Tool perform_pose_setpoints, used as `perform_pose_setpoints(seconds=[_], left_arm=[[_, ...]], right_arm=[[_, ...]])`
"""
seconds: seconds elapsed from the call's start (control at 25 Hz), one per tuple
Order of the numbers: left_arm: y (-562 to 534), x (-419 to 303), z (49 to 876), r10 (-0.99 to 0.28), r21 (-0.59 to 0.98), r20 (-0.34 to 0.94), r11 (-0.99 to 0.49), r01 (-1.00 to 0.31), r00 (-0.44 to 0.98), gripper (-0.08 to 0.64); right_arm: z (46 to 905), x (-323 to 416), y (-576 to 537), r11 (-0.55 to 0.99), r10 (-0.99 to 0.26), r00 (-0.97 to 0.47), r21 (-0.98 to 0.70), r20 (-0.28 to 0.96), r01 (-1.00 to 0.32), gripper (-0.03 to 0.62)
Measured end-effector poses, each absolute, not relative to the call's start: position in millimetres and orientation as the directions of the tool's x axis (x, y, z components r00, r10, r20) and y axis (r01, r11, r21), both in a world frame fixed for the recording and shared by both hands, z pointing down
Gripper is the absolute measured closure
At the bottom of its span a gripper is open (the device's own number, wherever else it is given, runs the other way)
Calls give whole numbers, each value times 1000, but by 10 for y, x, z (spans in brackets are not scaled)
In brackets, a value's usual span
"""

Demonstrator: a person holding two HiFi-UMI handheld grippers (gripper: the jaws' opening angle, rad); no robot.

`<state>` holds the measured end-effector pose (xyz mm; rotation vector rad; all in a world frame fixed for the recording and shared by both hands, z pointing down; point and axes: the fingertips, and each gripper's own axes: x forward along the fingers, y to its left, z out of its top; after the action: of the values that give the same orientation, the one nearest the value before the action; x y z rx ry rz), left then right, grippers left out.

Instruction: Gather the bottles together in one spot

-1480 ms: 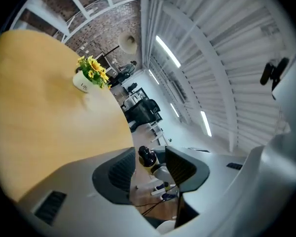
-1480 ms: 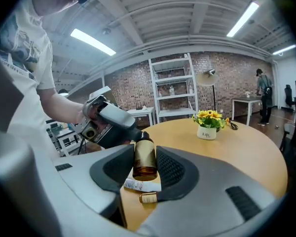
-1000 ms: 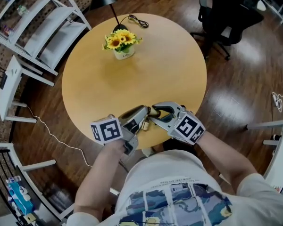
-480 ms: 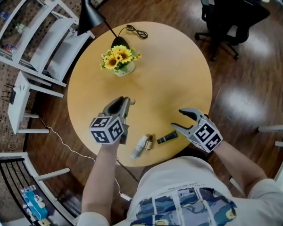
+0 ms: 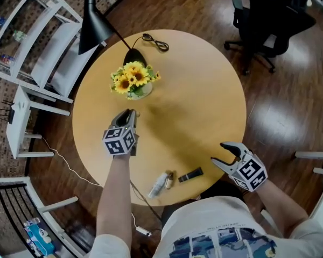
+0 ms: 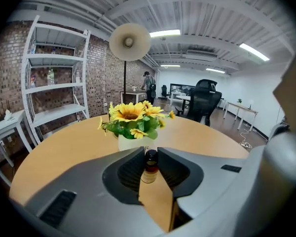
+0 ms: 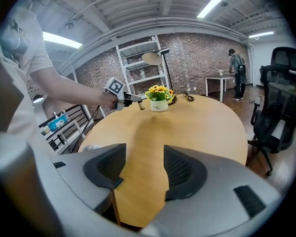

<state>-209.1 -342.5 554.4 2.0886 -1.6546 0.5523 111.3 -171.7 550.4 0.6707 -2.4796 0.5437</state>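
Left gripper (image 5: 130, 114) is over the left half of the round light-wood surface (image 5: 199, 98), just short of the white pot of yellow sunflowers (image 5: 130, 82).
- Left gripper view: fingers (image 6: 180, 169) pinch a small amber glass bottle with a dark cap (image 6: 149, 166). It stands upright, with the pot straight beyond it.
- Head view: only a speck shows at those fingertips, and the bottle cannot be made out there.
- Right gripper view: the bottle shows side-on and small, at the fingertips. Cannot tell whether its base touches the surface.

Right gripper (image 5: 219, 153) is at the near-right edge of the surface. In its own view the fingers (image 7: 185, 169) are spread and have just been opening. Only bare wood lies between them.

Only the head view shows the whole group by the near edge:
- a clear plastic bottle lying on its side (image 5: 158, 184)
- a small brownish bottle (image 5: 169, 180) just beside it
- a black tube-shaped bottle (image 5: 190, 174) near it on the right

Their labels are too small to read. The right gripper view catches only the clear one, small, at the surface's left edge.

A black cone-shade lamp (image 5: 92, 24) overhangs the far-left edge. A black coiled cable (image 5: 155, 42) lies by the far edge.
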Motion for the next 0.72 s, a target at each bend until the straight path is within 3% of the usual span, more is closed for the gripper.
perform_pose_setpoints(seconds=[0.72], left_arm=[[-3778,-2376,6204,-765,51,600,-253,-966,232,480]], right_arm=[[5830,1223,-1849,783,-318,-720,-257,617,-566,327]])
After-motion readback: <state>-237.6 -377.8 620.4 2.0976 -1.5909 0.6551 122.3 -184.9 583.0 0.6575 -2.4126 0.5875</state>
